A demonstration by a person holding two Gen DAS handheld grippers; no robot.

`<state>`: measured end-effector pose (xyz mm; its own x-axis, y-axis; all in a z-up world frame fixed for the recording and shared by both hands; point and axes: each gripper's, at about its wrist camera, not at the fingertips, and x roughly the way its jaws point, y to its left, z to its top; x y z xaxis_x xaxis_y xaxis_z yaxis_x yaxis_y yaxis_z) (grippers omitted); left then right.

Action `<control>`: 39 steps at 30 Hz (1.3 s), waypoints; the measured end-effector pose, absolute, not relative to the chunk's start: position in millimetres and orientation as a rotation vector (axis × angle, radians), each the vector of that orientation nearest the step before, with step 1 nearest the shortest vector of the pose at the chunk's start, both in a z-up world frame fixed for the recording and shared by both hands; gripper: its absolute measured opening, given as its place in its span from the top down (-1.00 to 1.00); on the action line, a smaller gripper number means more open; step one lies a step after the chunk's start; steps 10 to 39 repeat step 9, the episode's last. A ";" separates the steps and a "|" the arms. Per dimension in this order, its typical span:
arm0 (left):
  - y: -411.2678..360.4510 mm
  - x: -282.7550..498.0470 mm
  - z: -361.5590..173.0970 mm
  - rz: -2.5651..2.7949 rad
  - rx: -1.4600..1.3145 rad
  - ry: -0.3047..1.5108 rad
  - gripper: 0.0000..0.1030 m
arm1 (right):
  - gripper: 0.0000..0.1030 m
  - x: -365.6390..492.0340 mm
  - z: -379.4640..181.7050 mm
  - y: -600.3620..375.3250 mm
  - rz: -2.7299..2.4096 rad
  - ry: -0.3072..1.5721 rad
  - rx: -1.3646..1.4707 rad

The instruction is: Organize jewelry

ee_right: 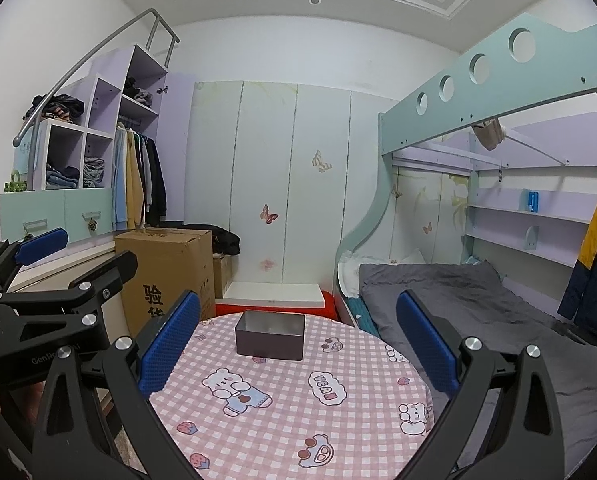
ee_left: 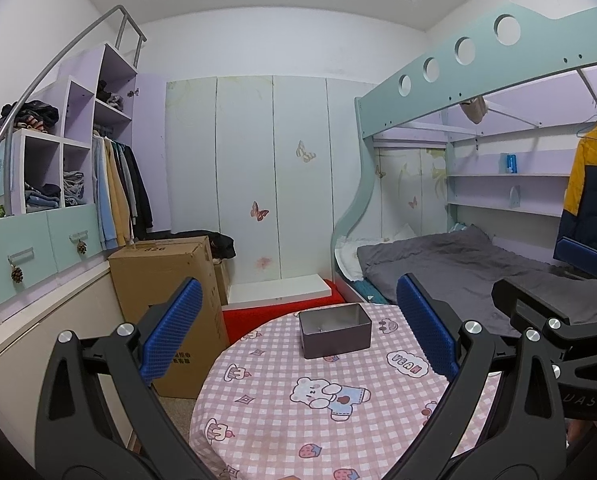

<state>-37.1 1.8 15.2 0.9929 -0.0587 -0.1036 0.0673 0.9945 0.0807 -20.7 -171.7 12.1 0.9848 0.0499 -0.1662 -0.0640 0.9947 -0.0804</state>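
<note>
A dark grey open box (ee_left: 334,330) (ee_right: 269,334) sits on the far side of a round table (ee_left: 282,420) (ee_right: 298,420) covered by a pink checked cloth with cartoon prints. I cannot make out any jewelry. My left gripper (ee_left: 298,328) is held above the table's near side, open, blue pads wide apart, nothing between them. My right gripper (ee_right: 298,340) is likewise open and empty, the box lying ahead between its fingers. In the left wrist view the right gripper shows at the right edge; in the right wrist view the left gripper shows at the left edge.
A cardboard box (ee_left: 166,280) (ee_right: 166,268) stands left of the table beside a wardrobe with hanging clothes (ee_left: 118,192). A bunk bed with a grey blanket (ee_left: 478,272) (ee_right: 478,304) lies to the right. A red item (ee_left: 282,312) lies beyond the table.
</note>
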 end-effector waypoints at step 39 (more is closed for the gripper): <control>-3.0 -10.2 2.7 -0.053 0.099 0.143 -0.86 | -0.84 5.6 -1.6 -174.1 0.052 0.213 -0.075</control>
